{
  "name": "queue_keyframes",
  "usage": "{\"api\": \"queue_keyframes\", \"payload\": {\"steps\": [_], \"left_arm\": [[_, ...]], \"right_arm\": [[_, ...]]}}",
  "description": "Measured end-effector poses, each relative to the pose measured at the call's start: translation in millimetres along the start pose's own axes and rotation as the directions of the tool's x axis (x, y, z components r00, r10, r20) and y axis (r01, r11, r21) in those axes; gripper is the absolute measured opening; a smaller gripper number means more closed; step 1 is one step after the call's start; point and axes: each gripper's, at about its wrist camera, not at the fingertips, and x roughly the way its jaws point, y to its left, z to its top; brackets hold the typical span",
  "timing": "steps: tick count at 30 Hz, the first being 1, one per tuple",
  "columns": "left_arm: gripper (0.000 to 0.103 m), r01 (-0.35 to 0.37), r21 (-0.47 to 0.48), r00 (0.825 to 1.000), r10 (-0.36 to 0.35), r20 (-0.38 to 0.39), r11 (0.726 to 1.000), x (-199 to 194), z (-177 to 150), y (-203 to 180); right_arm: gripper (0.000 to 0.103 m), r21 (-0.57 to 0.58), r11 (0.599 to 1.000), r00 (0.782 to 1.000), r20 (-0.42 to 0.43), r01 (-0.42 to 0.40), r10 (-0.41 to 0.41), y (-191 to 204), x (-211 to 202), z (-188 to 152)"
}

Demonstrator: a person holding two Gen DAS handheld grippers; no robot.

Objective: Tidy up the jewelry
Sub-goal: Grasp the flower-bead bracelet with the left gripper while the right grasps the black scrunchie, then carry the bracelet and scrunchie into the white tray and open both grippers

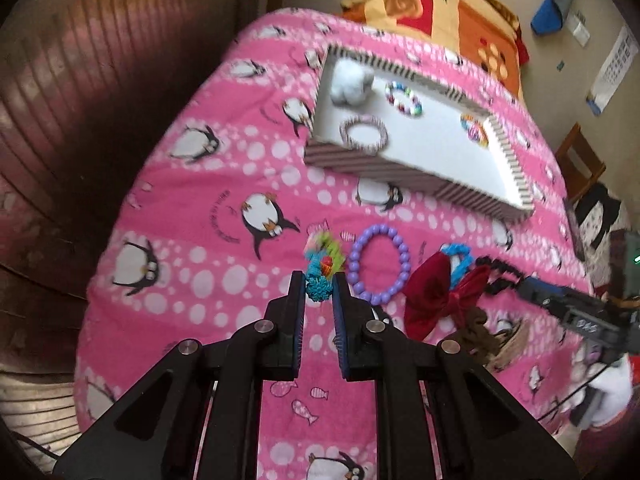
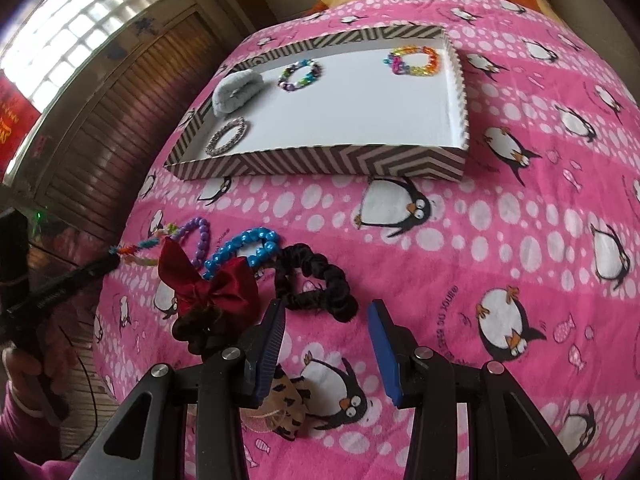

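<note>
A striped tray (image 1: pixel 360 164) (image 2: pixel 320 166) on the pink penguin blanket holds a white pompom (image 1: pixel 352 82), a silver bracelet (image 1: pixel 364 134) and two multicoloured bead bracelets (image 1: pixel 403 98) (image 1: pixel 474 130). My left gripper (image 1: pixel 319 284) is shut on a multicoloured flower hair tie (image 1: pixel 322 264). Beside it lie a purple bead bracelet (image 1: pixel 378 264), a blue bead bracelet (image 2: pixel 244 250), a dark red bow (image 1: pixel 440 300) (image 2: pixel 208 284) and a black scrunchie (image 2: pixel 320 284). My right gripper (image 2: pixel 326 312) is open, just in front of the black scrunchie.
A brown scrunchie (image 2: pixel 204 328) and a leopard-print hair tie (image 2: pixel 282 404) lie near the blanket's front edge. A folded orange-red quilt (image 1: pixel 440 12) is behind the tray. A wooden wall (image 1: pixel 100 100) stands to the left. A chair (image 1: pixel 580 160) stands at the right.
</note>
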Motion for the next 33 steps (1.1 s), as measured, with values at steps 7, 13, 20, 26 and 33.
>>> {"api": "queue_keyframes", "payload": {"steps": [7,13,20,26,33], "left_arm": [[0.012,-0.010,-0.030,0.998,0.011,0.062,0.999,-34.7,6.6,6.0],[0.012,-0.013,-0.045,0.995,0.017,0.102,0.999,-51.9,11.0,6.1],[0.012,0.008,0.001,0.992,-0.008,0.128,1.000,-60.5,24.1,-11.2],[0.012,0.022,0.078,0.991,-0.032,0.131,0.997,-57.7,40.8,-37.5],[0.012,0.024,0.163,0.990,-0.046,0.134,0.986,-49.8,61.6,-65.2]], "right_arm": [[0.015,-0.047,0.999,1.000,0.009,-0.003,0.004,1.6,21.3,8.5],[0.008,-0.116,0.993,0.997,0.078,-0.014,0.023,12.8,-8.1,12.1],[0.008,-0.086,0.995,0.985,0.165,-0.041,0.054,9.6,-45.8,22.5],[0.008,-0.066,0.997,0.976,0.215,-0.031,0.045,8.5,-62.1,31.8],[0.008,-0.049,0.999,0.968,0.250,-0.019,0.031,7.8,-68.7,43.9]]}}
